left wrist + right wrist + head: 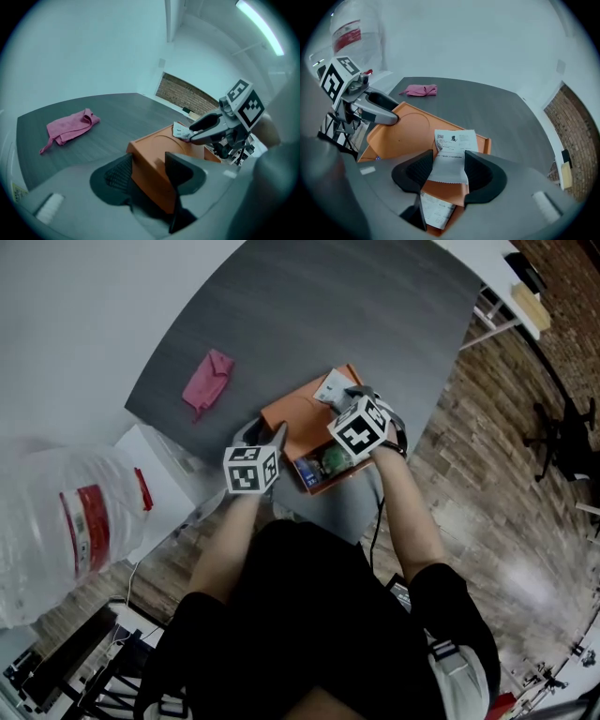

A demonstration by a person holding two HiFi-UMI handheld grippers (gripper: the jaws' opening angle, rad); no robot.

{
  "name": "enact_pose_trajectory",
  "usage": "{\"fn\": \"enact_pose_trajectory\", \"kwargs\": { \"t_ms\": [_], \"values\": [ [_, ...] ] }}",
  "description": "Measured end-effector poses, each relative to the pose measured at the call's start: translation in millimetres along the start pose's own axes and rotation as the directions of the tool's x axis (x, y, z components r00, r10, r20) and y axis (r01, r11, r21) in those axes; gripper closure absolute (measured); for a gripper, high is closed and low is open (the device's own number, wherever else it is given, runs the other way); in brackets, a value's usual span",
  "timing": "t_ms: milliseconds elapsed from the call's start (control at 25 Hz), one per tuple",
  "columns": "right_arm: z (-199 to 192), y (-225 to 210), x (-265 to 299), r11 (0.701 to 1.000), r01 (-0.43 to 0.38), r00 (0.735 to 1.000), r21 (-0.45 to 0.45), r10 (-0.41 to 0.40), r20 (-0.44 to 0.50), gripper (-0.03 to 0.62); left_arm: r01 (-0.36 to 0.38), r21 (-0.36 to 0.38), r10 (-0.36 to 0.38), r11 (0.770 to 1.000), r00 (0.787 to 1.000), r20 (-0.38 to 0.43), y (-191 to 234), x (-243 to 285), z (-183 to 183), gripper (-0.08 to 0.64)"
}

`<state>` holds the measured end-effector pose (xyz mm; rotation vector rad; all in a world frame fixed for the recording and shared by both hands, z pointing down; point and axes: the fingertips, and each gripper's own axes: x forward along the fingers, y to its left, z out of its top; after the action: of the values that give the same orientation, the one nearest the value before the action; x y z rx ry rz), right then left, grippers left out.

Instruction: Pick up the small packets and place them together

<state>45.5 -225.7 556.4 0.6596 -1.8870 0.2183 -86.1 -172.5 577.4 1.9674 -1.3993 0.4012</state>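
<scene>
Dark grey table (356, 306), matte top, curved edge. Plain pale wall (93, 47) behind it, with a low strip of red brick wall (187, 96) past the far end. Wood-plank floor (506, 521), glossy in patches. Long ceiling light (260, 21) lit overhead. White desk (492, 277) at the head view's top right, black chair base (562, 432) near it on the floor. Low white unit (164, 474) just beside the table.
</scene>
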Motion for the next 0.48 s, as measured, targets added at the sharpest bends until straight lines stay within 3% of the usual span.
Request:
{"fn": "enact_pose_trajectory", "kwargs": {
  "t_ms": [480],
  "values": [
    [2, 11, -16, 0.998, -0.002, 0.996, 0.067, -0.003, 0.086, 0.367, 0.007, -0.012, -0.007, 1.0, 1.0, 0.001, 3, 0, -2, 0.341]
  ]
}}
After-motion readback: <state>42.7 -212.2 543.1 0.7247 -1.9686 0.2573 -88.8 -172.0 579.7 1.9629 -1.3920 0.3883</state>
